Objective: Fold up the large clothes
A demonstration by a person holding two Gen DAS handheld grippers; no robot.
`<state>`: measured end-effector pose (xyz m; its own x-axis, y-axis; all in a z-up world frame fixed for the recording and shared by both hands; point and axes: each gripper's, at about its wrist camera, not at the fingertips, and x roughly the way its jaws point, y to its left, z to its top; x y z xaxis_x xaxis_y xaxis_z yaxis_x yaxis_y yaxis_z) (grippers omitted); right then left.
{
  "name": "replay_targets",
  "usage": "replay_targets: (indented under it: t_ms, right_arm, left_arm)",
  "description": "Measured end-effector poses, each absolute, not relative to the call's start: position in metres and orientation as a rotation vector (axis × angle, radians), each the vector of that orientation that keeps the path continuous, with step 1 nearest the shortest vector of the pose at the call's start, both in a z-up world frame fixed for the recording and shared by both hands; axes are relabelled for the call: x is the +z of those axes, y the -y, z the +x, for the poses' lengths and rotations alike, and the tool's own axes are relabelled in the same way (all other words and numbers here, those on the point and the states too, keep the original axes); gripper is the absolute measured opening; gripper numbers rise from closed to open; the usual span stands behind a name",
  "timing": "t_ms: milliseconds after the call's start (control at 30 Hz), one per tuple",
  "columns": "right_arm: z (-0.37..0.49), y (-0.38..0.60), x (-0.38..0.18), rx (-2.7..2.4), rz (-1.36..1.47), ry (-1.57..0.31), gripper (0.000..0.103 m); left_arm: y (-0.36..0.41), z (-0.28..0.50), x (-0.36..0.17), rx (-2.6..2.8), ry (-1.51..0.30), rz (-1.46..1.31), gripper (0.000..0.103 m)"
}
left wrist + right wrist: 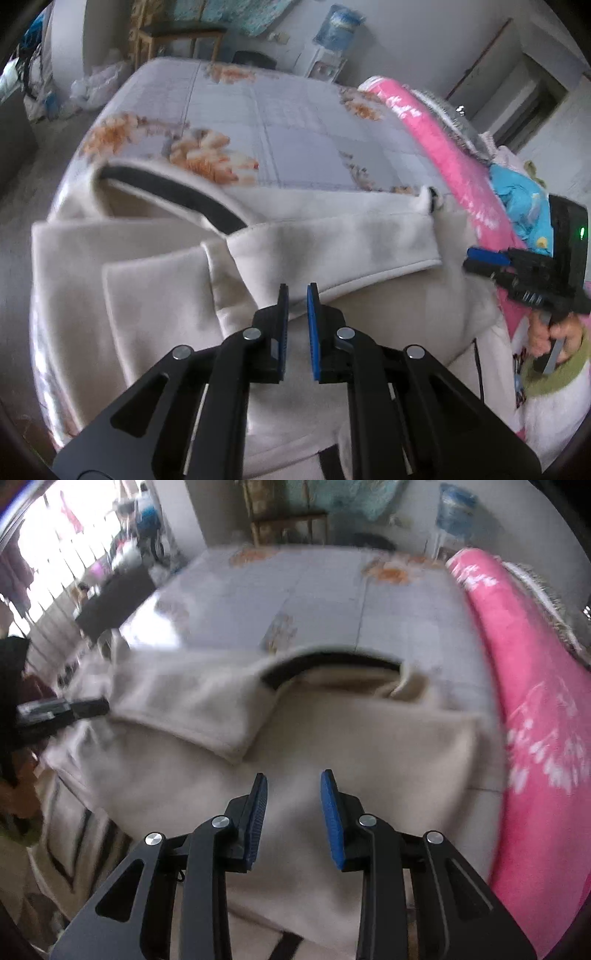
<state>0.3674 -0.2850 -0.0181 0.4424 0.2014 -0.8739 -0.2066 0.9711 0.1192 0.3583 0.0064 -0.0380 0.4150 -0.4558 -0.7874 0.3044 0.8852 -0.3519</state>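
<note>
A large cream garment (147, 288) (369, 746) with a black-lined collar (177, 188) (332, 661) lies spread on a bed. One sleeve (351, 240) (184, 701) is folded across its body. My left gripper (297, 286) (92, 707) hovers at the sleeve's edge, all but shut with a thin gap between the pads. I see no cloth pinched there. My right gripper (293, 773) (471, 258) stands open above the garment's body with nothing between its fingers. A hand (550, 332) holds it at the right.
The bed has a pale floral sheet (295, 122) (295, 598). A pink blanket (443, 147) (535, 701) runs along its right side, with blue bedding (524, 199) beside it. Beyond the bed stand a wooden chair (177, 37), a water dispenser (336, 37) and bags (96, 85) on the floor.
</note>
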Motion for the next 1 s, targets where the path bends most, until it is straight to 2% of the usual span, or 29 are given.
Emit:
replay_targets:
  t_ms: [200, 333, 433, 667, 800, 833, 900, 1000]
  right_arm:
    - [0.385, 0.257, 0.015, 0.329, 0.032, -0.977, 0.031]
    - [0.404, 0.223, -0.014, 0.371, 0.027, -0.997, 0.032]
    - [0.411, 0.205, -0.056, 0.312, -0.082, -1.09, 0.033]
    - [0.396, 0.196, -0.027, 0.341, -0.037, -0.978, 0.034]
    - [0.411, 0.176, -0.058, 0.343, -0.053, -1.072, 0.039]
    - [0.408, 0.177, -0.06, 0.332, -0.031, -1.045, 0.04]
    - [0.403, 0.181, -0.054, 0.28, 0.004, -1.093, 0.04]
    - [0.373, 0.19, -0.032, 0.24, 0.017, -1.066, 0.042]
  left_arm:
    - [-0.001, 0.368, -0.011, -0.519, -0.954, -0.193, 0.01]
    - [0.023, 0.378, -0.03, -0.489, -1.005, -0.158, 0.01]
    - [0.034, 0.379, -0.058, -0.399, -1.058, -0.053, 0.01]
    - [0.032, 0.367, -0.034, -0.387, -0.981, -0.018, 0.013]
    - [0.029, 0.371, -0.052, -0.297, -1.061, -0.036, 0.013]
    - [0.025, 0.368, -0.05, -0.287, -1.054, -0.059, 0.013]
    - [0.014, 0.355, -0.04, -0.272, -1.04, -0.093, 0.014]
    - [-0.002, 0.325, -0.019, -0.257, -1.006, -0.082, 0.017]
